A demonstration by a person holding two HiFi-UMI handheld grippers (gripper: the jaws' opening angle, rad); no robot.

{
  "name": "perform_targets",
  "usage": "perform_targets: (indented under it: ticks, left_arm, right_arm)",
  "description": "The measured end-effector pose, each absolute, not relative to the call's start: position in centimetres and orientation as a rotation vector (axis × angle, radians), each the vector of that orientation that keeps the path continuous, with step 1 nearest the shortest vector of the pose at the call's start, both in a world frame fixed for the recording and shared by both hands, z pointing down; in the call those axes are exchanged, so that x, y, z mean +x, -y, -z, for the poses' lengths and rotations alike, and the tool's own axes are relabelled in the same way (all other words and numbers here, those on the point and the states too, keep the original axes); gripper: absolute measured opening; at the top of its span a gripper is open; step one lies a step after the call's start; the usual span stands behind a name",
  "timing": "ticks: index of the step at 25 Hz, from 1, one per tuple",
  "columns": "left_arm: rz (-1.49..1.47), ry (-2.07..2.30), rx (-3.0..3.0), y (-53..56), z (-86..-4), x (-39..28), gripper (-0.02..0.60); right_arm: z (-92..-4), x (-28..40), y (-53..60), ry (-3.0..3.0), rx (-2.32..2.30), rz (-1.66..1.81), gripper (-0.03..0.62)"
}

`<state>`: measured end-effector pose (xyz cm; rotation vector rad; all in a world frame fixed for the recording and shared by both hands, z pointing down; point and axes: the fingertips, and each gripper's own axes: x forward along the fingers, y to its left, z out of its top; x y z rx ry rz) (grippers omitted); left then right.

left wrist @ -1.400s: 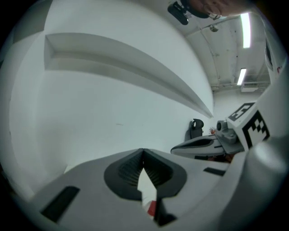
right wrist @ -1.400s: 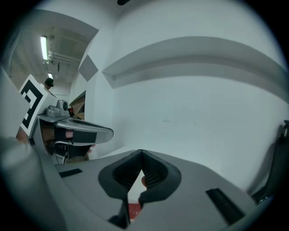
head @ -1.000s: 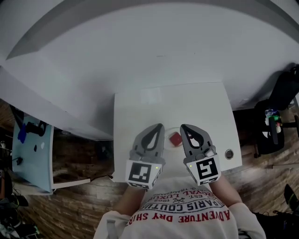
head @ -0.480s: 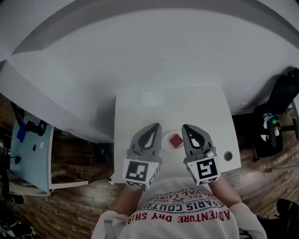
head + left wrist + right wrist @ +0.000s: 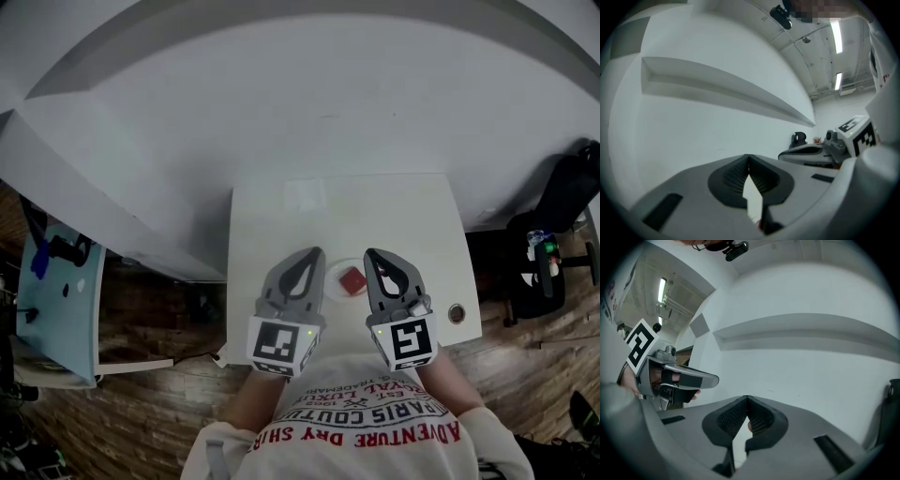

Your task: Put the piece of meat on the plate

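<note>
My white cotton T-shirt (image 5: 375,439) carries the only print I can read, and it appears upside down to me: "ADVENTURE DRY SHIR" in red capitals, cut off at the fold, and "PARIS COUTU" in dark capitals beyond it. The smaller lines are too fine to read. Each grey marker cube (image 5: 278,344) (image 5: 405,339) shows a black-and-white square code without letters.

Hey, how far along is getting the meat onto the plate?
Looks done: the red square piece of meat lies on the small round plate. Nothing in hand: the left gripper and right gripper flank it, jaws shut and empty. Nothing visible remains.
</note>
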<state>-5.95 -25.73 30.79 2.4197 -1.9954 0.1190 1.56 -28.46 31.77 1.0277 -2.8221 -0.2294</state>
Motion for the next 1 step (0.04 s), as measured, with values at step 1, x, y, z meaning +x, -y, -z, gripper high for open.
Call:
perform_targets:
  ticks: [1]
  left_arm:
    - [-0.125,1.994,2.42,25.77,-30.88,-5.97,0.006]
  right_arm:
    - [-31.94,1.52,28.45,2.821,1.03,0.233,0.012]
